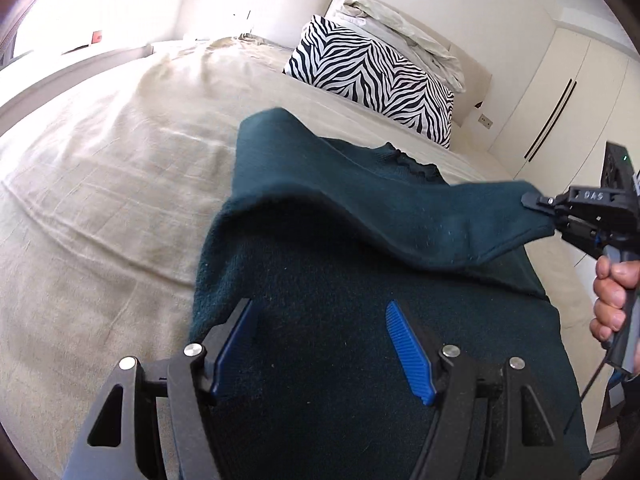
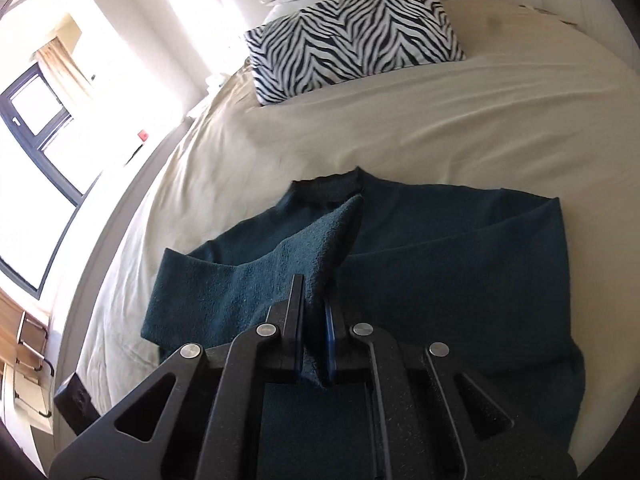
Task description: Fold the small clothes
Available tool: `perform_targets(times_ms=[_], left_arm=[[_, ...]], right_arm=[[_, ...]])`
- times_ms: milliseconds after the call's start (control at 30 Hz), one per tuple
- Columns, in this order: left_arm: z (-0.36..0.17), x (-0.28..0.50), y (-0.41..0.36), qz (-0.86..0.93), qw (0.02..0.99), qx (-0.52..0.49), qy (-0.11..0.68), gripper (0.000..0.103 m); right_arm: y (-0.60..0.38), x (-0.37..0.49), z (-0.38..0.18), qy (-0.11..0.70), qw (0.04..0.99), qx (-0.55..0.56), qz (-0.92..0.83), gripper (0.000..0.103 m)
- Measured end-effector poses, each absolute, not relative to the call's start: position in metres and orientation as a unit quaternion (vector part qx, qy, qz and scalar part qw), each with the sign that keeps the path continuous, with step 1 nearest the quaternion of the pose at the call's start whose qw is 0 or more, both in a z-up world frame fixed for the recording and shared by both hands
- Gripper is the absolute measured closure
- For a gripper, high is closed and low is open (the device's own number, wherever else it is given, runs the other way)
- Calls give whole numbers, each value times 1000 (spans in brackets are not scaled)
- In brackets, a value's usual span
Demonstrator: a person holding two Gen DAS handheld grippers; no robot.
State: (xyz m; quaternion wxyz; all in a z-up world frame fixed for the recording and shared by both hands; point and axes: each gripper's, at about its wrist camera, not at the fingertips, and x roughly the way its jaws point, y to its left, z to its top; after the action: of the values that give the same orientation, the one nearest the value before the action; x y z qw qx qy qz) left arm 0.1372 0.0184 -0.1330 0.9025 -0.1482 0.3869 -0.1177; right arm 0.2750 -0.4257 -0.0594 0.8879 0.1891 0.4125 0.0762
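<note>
Below the zebra pillow point(image 2: 352, 36), on the cream bedsheet point(image 2: 460, 120), lay the dark green sweater point(image 2: 460, 264), its collar pointing toward the pillow. The right gripper point(image 2: 314, 340) was clamped on the cuff of one sleeve point(image 1: 360, 200), lifted across the sweater's body on the side away from the pillow. The left gripper point(image 1: 320, 344) hovered over the sweater's lower body, its jaws wide apart and empty. By my judgement the fold was at an early stage: one sleeve partway in, body folds not yet done.
</note>
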Motion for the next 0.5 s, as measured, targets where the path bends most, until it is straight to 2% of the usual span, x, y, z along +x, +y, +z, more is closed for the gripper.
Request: perform_targets(times_ms=[200,367,500], left_arm=[[-126,142,36,-115,900,-176,382,33],[-112,157,60,-105,900,-202,372,35],[-90,187,78,-112,901,-226,354,38]], right_arm=[[-483,288,-112,443,870,216,27,96],[-501,293,-137,446,861,246,17,96],[-503,299,-163,478,839,261,17,94]])
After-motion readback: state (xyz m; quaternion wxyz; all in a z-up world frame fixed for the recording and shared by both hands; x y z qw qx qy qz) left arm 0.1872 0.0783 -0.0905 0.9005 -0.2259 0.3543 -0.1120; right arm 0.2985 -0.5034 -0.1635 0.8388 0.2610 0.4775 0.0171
